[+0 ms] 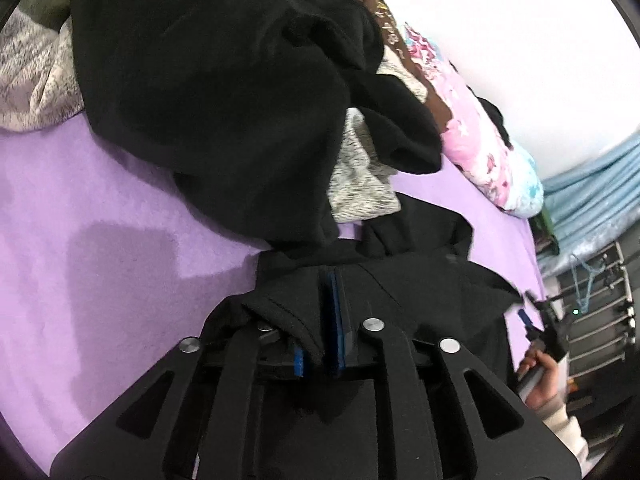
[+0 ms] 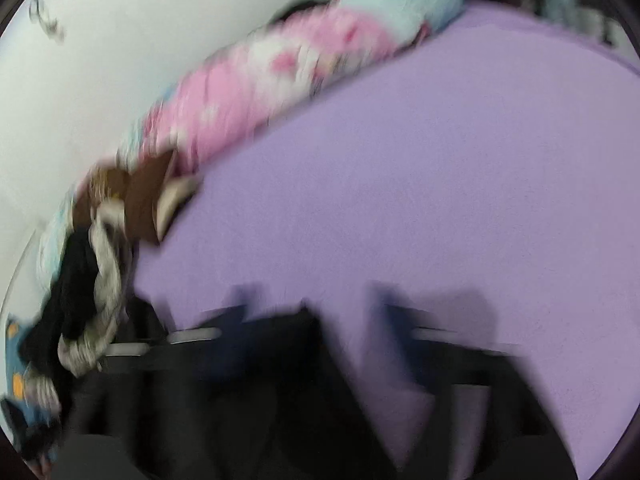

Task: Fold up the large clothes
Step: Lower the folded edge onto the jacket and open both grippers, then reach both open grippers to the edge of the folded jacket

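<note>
My jaws on the left gripper [image 1: 320, 328] are standing almost together, with only a narrow gap between the 2 blue pads [image 1: 333, 320]. A fold of the black garment [image 1: 420, 292] is lying in that gap and draping over the left finger; I cannot tell whether the pads are pressing on it. The garment is lying on the bed [image 1: 100, 200], on its purple sheet, spreading from my left gripper toward the right.

My jaws on the right gripper [image 2: 312, 304] are standing spread wide, with the purple sheet showing between the fingers. This view is badly blurred. Dark cloth is sitting low between the finger bases, but nothing is being pinched there. In the left wrist view this gripper is showing at the right edge, with my hand [image 1: 540, 376] wrapping around its handle.

Beyond the garment, a pile [image 1: 220, 100] of black cloth is sitting on the bed, with a grey mottled cloth [image 1: 360, 184] poking out from under it and at its far left. A pink printed quilt [image 1: 472, 140] is lying along the white wall [image 1: 500, 20] behind the pile.
</note>
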